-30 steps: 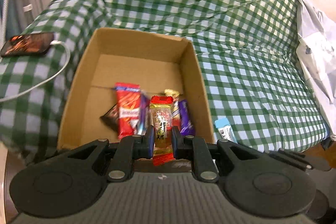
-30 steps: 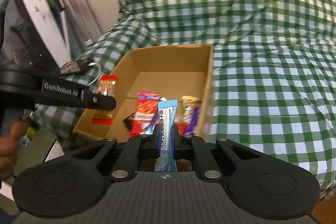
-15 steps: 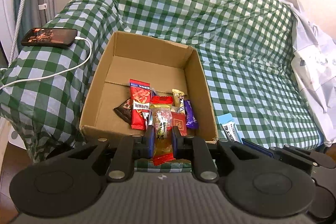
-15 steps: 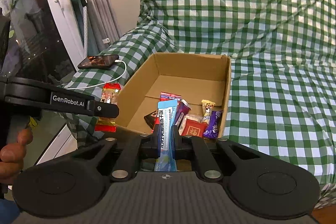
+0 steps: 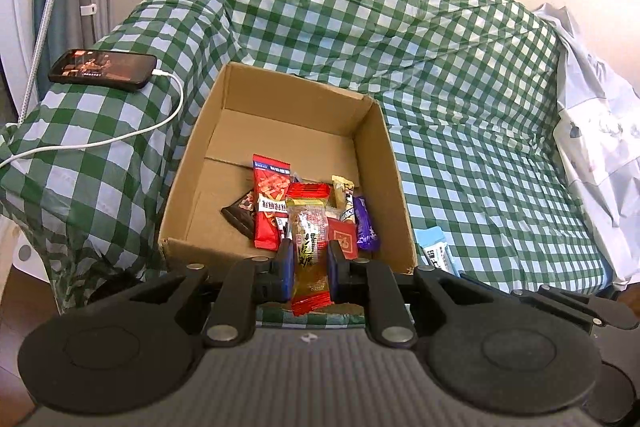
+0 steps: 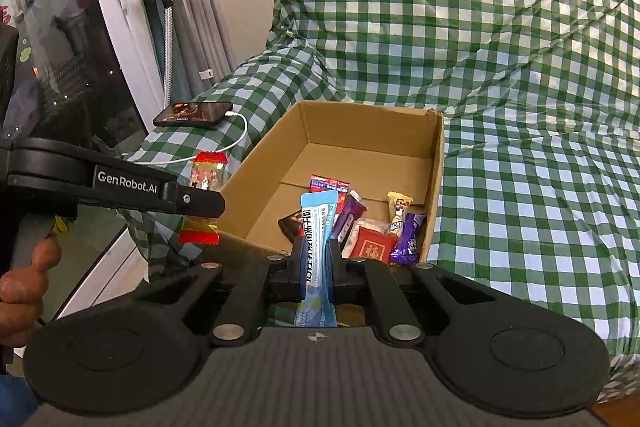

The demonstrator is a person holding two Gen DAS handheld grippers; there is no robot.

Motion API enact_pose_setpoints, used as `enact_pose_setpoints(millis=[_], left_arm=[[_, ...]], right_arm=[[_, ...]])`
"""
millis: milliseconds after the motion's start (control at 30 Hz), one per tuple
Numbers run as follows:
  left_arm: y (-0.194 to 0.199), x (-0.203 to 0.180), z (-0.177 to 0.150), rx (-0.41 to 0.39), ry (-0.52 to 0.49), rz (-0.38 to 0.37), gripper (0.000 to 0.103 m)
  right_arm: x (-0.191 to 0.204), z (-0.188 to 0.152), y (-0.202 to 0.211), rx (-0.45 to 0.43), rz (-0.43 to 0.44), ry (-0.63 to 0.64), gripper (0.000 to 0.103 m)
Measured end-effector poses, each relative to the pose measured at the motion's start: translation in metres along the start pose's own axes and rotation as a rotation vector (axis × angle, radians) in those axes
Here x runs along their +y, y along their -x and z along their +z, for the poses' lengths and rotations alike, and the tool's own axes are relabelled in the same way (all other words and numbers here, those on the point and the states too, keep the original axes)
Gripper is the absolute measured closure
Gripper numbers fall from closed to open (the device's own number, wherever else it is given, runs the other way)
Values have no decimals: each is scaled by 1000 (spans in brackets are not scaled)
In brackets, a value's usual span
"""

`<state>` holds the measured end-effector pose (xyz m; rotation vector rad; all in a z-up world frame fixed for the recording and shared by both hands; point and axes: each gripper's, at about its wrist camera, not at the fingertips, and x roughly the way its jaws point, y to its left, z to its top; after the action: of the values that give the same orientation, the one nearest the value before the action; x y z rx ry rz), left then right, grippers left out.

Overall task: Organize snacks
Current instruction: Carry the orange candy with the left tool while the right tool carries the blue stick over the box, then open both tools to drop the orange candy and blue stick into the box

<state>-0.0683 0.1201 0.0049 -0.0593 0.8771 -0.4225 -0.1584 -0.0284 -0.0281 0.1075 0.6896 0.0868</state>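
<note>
Left wrist, change: the left gripper (image 5: 308,263) is sitting farther back than a second ago, so the whole cardboard box (image 5: 386,163) is now showing, with the near edge of the checked sofa cover (image 5: 460,75).
Left wrist, grip: the tongs are pinching a red-ended peanut candy bar (image 5: 310,247), hanging upright just near of the box's near wall.
Left wrist, surroundings: a phone (image 5: 102,70) is charging on the left armrest; a white cloth (image 5: 596,131) is lying far right.
Left wrist, only here: the light-blue bar (image 5: 438,255) is peeking out right of the box.
Right wrist, change: this view has also widened since the earlier frame.
Right wrist, grip: the right gripper (image 6: 316,269) is pinching that light-blue bar, half hiding the snack pile (image 6: 376,231) in the box's near right corner.
Right wrist, only here: the person's hand (image 6: 24,287) is holding the left gripper.
</note>
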Motion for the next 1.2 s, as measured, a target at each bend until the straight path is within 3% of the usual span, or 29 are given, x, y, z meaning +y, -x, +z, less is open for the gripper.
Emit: enact_pose_setpoints(millis=[300, 733, 1200], left_arm=[[-15, 9, 10, 33, 14, 17, 85], [-44, 20, 57, 20, 11, 59, 85], [-127, 24, 100, 89, -8, 100, 85]], right_arm=[[-3, 2, -12, 31, -18, 5, 94], [-14, 36, -51, 27, -34, 10, 94], [-39, 61, -131, 89, -27, -12, 94]])
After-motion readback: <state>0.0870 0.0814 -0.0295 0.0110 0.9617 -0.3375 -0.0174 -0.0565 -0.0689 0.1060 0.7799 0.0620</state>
